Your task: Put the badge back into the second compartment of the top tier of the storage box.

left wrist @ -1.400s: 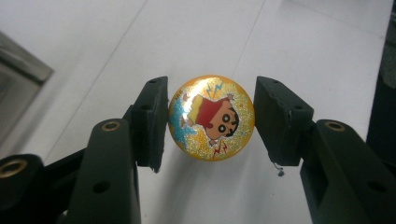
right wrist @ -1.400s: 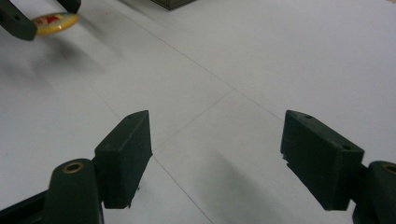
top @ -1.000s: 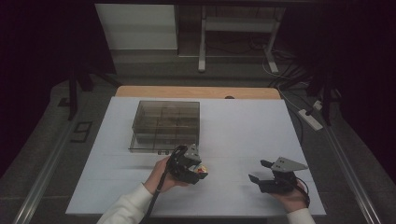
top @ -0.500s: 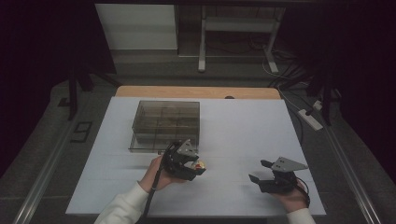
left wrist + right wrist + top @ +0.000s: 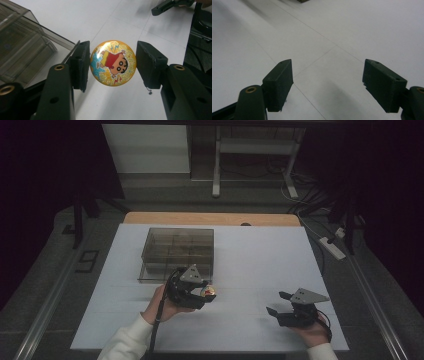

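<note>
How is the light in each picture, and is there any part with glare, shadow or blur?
High view: dim, the surroundings nearly black, the white table evenly lit. Left gripper view: brighter, the round badge sharp and glittering between the jaws of the left gripper, the clear box near the edge slightly soft. Right gripper view: the open right gripper throws a soft shadow on the table, and the far part blurs.

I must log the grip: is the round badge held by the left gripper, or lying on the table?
Held: the badge sits between the left gripper's jaws, off the white table.
</note>
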Tool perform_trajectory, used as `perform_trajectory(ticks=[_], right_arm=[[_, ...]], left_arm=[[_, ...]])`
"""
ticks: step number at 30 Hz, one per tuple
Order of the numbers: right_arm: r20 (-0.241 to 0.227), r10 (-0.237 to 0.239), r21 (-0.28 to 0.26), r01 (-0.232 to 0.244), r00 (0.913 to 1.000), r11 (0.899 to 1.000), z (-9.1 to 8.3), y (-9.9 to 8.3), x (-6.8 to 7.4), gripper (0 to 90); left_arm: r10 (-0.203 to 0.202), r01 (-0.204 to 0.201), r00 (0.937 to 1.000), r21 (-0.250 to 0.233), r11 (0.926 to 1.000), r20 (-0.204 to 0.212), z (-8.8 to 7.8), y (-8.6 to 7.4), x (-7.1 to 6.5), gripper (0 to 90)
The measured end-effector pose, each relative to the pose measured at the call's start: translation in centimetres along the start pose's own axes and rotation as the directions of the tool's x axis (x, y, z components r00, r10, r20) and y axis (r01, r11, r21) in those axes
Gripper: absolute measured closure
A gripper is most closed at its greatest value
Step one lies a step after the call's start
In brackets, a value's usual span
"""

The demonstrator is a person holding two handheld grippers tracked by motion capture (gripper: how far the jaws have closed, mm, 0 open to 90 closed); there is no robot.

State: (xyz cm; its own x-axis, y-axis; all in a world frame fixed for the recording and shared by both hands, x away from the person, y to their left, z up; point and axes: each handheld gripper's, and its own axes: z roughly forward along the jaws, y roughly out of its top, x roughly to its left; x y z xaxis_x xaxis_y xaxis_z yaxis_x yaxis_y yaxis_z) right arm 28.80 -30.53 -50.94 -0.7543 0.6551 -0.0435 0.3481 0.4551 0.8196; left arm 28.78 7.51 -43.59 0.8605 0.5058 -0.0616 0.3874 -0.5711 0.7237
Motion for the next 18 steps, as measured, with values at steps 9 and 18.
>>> perform_trajectory(ticks=[9, 18], right_arm=[[-0.001, 0.0, 0.001, 0.0, 1.0, 1.0, 0.0, 0.0, 0.0, 23.9], [0.0, 0.001, 0.002, -0.001, 1.0, 1.0, 0.0, 0.0, 0.0, 23.8]], left_arm=[[-0.022, 0.022, 0.9995, -0.036, 0.9991, -0.023, -1.3, -0.2, 0.7, 47.0], [-0.046, 0.043, 0.9979, -0.053, 0.9977, -0.046, -2.1, -0.6, 1.5, 46.9]])
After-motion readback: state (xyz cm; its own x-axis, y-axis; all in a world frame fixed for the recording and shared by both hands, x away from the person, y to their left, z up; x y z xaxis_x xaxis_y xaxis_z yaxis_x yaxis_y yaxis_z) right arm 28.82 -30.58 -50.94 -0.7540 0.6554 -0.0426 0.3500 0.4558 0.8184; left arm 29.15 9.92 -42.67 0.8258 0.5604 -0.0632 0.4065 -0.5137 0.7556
